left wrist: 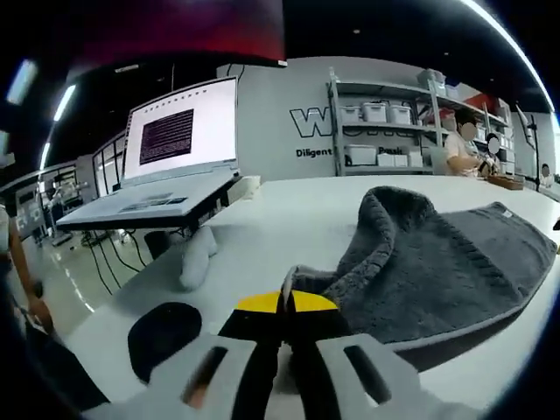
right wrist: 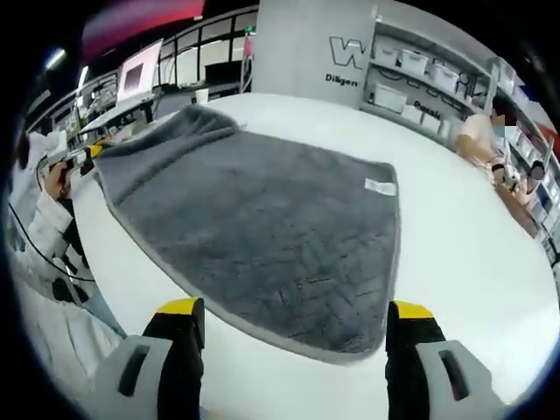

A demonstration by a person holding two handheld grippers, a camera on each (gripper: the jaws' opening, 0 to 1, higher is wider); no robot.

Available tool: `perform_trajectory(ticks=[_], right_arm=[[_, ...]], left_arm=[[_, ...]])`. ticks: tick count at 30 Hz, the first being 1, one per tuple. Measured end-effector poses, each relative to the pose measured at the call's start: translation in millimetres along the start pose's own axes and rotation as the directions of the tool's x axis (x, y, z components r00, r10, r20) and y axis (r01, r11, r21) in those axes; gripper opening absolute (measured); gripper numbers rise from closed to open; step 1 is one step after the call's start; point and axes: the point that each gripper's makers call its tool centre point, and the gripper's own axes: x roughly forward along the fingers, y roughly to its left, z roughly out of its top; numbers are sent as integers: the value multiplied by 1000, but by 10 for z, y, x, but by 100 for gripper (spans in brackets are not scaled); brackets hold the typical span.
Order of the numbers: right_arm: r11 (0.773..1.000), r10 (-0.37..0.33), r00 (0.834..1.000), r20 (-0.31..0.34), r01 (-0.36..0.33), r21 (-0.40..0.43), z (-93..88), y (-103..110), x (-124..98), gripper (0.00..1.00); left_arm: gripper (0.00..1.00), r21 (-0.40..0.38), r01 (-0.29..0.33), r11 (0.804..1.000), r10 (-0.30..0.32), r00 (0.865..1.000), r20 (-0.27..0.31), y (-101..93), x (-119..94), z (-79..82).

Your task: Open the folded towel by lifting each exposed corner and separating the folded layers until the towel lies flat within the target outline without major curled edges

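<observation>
Closed yellow-tipped jaws of the left gripper [left wrist: 286, 306] pinch a corner of the grey towel [right wrist: 262, 227], raising a ridge of fabric just beyond them. From that pinched corner, the towel spreads across the white table [right wrist: 455, 254] toward the right gripper [right wrist: 293, 328], whose jaws stand wide apart, empty, straddling the towel's opposite corner.

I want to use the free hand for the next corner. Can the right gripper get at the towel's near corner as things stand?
Probably yes. The right gripper is open, its fingers straddling the near edge of the towel, and nothing lies between them and that corner. The left gripper is shut on the towel's far end.
</observation>
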Motion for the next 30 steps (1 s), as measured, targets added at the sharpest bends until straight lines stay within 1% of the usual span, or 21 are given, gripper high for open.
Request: perform_trajectory(ticks=[3, 7, 10, 17, 24, 27, 30], right_arm=[[1000, 1, 1000, -2, -1, 1, -6, 4, 0, 84], [1000, 2, 1000, -8, -2, 3, -26, 15, 12, 84], [1000, 5, 1000, -11, -5, 3, -36, 31, 25, 84], [1000, 8, 1000, -16, -8, 3, -51, 49, 27, 84], [1000, 2, 1000, -21, -2, 5, -76, 29, 15, 84], [1000, 5, 1000, -19, -5, 5, -75, 38, 20, 84], [1000, 6, 1000, -19, -6, 6, -76, 43, 23, 84]], left_arm=[[1, -2, -32, 999, 32, 999, -13, 123, -26, -55], [1, -12, -55, 998, 55, 998, -19, 222, -68, -95], [1, -13, -58, 998, 57, 998, -26, 223, -81, -127], [1, -7, -86, 996, 85, 994, -72, 248, -145, -314], [1, -15, -100, 995, 98, 991, -92, 279, -201, -401], [2, -11, -98, 995, 96, 990, -104, 276, -186, -446], [3, 0, -81, 997, 81, 990, -119, 250, -174, -472]])
